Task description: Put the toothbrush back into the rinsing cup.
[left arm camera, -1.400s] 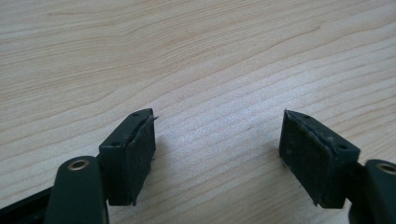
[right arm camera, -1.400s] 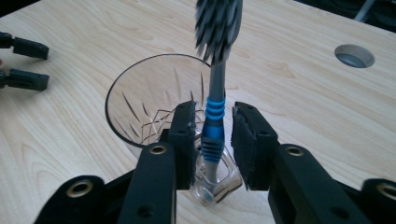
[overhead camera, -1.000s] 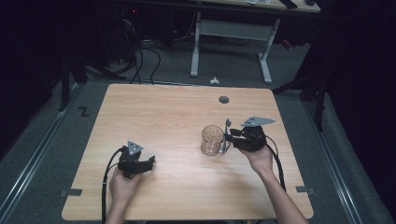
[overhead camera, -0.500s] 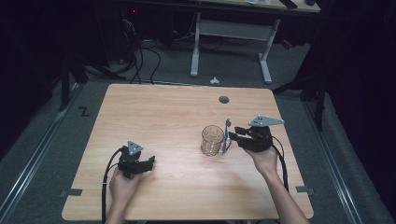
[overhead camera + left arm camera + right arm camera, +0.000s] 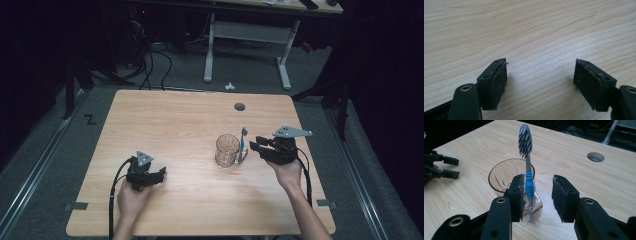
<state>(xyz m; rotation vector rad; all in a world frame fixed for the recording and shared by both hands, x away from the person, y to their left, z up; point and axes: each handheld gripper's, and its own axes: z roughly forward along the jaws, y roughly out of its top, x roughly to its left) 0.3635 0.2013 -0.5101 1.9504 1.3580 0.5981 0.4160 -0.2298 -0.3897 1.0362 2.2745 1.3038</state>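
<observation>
The right claw has its jaws apart, and they have just been closing a little. The toothbrush stands upright between them, its blue grip just beside the left pad; whether that pad touches it I cannot tell, and the other pad stands clear of it. The brush's foot sits in the handle of the glass mug, with the bristle head up above the rim. From the high view, the right claw is level and points at the mug from the mug's right, the toothbrush between the two.

The left claw is wide apart with nothing between its pads, low over the bare table. In the high view it lies near the table's front left part, well apart from the mug.
</observation>
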